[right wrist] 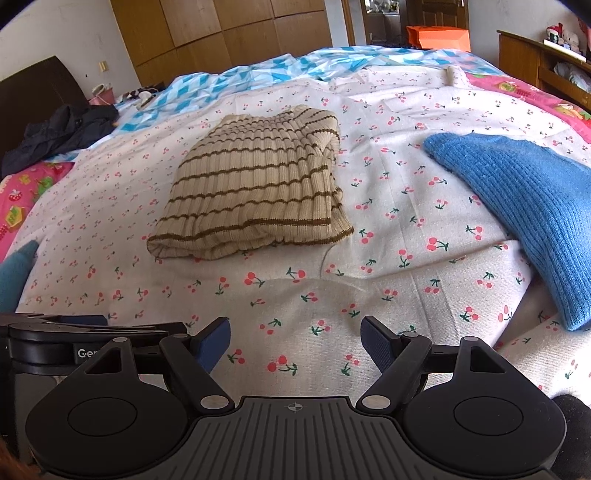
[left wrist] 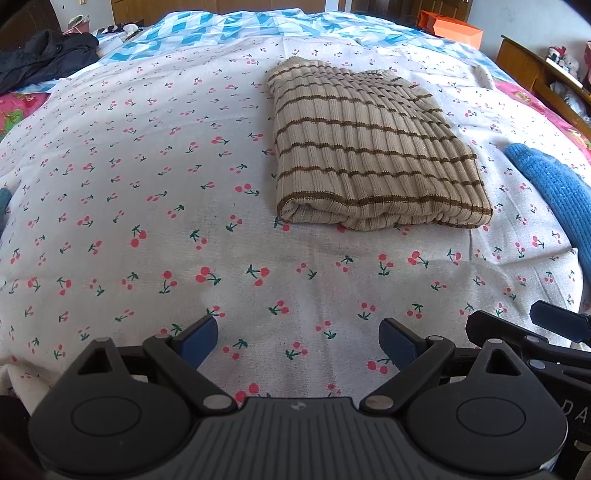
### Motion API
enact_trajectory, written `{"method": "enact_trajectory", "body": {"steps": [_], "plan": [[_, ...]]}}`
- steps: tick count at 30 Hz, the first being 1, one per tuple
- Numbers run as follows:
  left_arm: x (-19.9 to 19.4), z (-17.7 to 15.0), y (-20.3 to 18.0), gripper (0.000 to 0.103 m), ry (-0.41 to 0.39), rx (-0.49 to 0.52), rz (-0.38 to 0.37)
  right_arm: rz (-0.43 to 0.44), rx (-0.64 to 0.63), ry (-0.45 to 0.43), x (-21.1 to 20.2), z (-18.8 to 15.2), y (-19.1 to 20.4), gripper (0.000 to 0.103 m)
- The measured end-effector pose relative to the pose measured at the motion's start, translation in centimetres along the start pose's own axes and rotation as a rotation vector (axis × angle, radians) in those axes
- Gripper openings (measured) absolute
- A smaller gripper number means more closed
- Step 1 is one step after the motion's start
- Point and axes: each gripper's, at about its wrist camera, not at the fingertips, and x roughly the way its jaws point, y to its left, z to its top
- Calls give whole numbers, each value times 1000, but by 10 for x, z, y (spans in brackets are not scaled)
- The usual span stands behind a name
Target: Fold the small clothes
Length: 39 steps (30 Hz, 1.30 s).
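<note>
Beige ribbed knit garment with thin brown stripes (left wrist: 373, 155) (right wrist: 255, 188): lying folded into a compact rectangle on the white cherry-print bedsheet (left wrist: 147, 177) (right wrist: 388, 258), mid-bed, rolled edge facing the cameras; nothing is touching it. Blue ribbed knit garment (left wrist: 554, 192) (right wrist: 524, 214): lying unfolded to the right of the striped piece, well apart from it. Left gripper (left wrist: 298, 341): hovering low over the sheet near the bed's front edge, blue-padded fingers (left wrist: 199, 338) standing wide apart, gripping nothing. Right gripper (right wrist: 295, 341): sitting just beside the left one, fingers likewise spread, empty. Dark jacket (left wrist: 40, 59) (right wrist: 62, 129): lying crumpled at far left; blue-and-white patterned quilt (left wrist: 229, 29) (right wrist: 280, 70): lying behind; orange box (left wrist: 452, 26) (right wrist: 439, 37): sitting beyond the bed.
</note>
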Motion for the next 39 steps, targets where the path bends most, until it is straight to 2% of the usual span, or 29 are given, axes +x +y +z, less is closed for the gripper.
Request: {"method": "enact_trajectory", "body": {"steps": [12,39], "plan": [[-3,-2,5,99,-9,-19,1,-7,-7,1,-2,1,5,79],[-3,-5,-2,99,-15,34,60,-27,-12,-1,0,-5,5,79]]}}
